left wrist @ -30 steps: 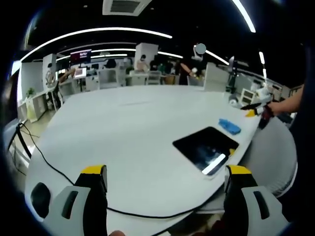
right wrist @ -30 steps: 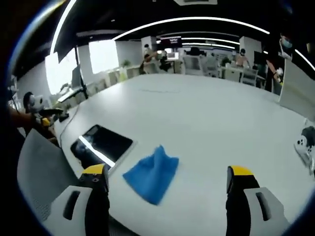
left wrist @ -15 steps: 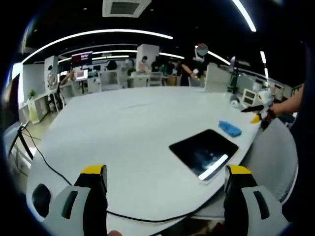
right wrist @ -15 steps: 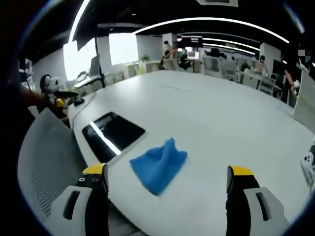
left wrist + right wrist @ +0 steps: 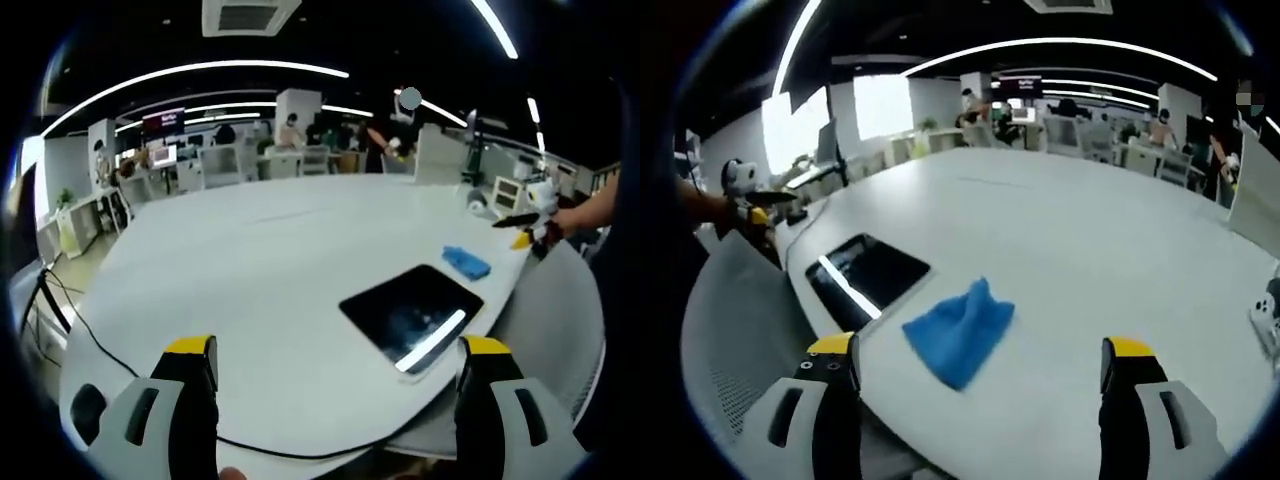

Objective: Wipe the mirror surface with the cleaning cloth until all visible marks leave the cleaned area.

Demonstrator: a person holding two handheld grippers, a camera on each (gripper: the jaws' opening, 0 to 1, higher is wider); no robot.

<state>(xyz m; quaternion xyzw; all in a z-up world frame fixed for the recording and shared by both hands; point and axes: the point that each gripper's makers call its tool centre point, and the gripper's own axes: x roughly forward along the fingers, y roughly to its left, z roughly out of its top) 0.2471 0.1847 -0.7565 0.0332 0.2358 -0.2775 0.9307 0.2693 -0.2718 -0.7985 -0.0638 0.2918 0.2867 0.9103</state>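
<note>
Meanwhile both tongs sit apart, empty: right gripper [image 5: 978, 365] has edged nearer the crumpled blue cleaning cloth [image 5: 958, 330], just right of the flat dark rectangular mirror [image 5: 866, 274] near the white table [image 5: 1080, 250] edge; left gripper [image 5: 338, 365] barely shifted. Wiping not begun.

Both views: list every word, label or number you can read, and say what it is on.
No text reads clearly.
Far wall screen: coloured lines, too small and blurred to read.
Mirror, cloth, table: no print seen.
Left gripper and right gripper: yellow tips, no lettering seen.
</note>
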